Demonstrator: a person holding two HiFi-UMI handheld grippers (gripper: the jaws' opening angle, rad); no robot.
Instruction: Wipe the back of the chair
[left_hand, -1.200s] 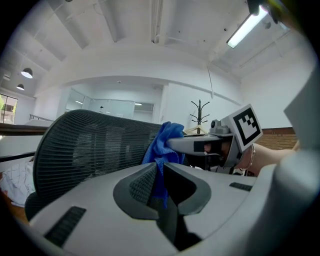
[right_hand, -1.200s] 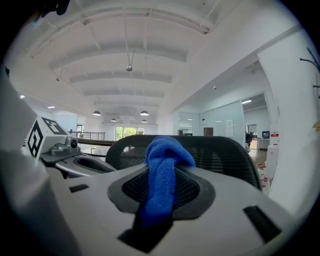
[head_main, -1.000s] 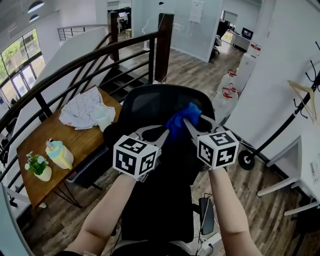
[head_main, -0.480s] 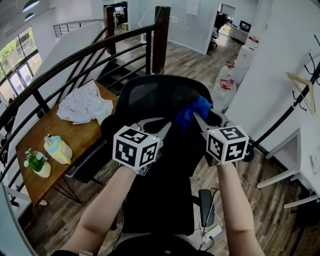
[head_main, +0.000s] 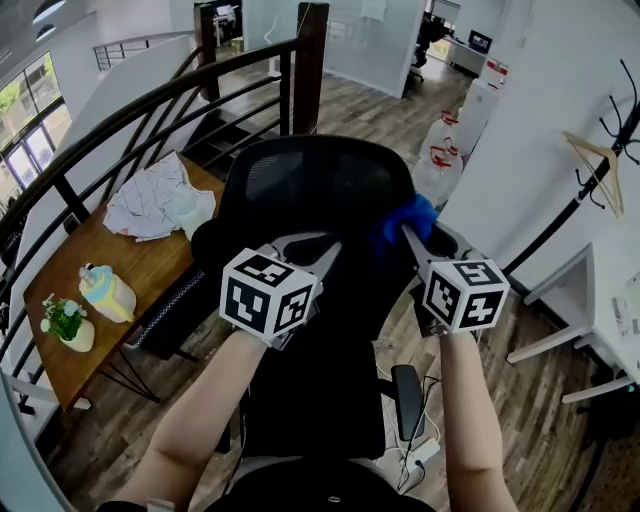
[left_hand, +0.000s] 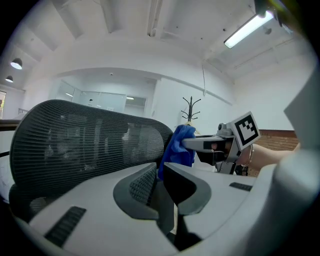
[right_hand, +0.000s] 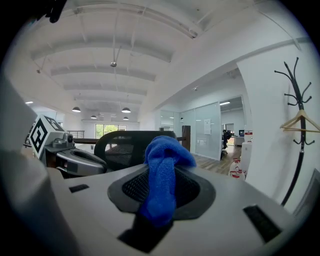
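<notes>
The black mesh chair back (head_main: 315, 185) stands right in front of me, seen from behind. My right gripper (head_main: 408, 236) is shut on a blue cloth (head_main: 402, 218), which is pressed against the upper right edge of the chair back. In the right gripper view the cloth (right_hand: 162, 175) hangs out between the jaws, with the chair back (right_hand: 125, 142) behind it. My left gripper (head_main: 328, 252) is shut on nothing and hovers just behind the middle of the back. The left gripper view has the mesh (left_hand: 85, 135) on its left and the cloth (left_hand: 180, 145) on its right.
A wooden table (head_main: 130, 275) at the left holds a crumpled white cloth (head_main: 155, 205), a pale bottle (head_main: 105, 293) and a small potted plant (head_main: 62, 320). A dark stair railing (head_main: 150, 110) curves behind the chair. Water jugs (head_main: 440, 165) and a coat rack (head_main: 595, 165) stand at the right.
My right gripper has slid the blue cloth to the right along the top of the chair back, from near its middle to its right edge. The left gripper has barely moved.
</notes>
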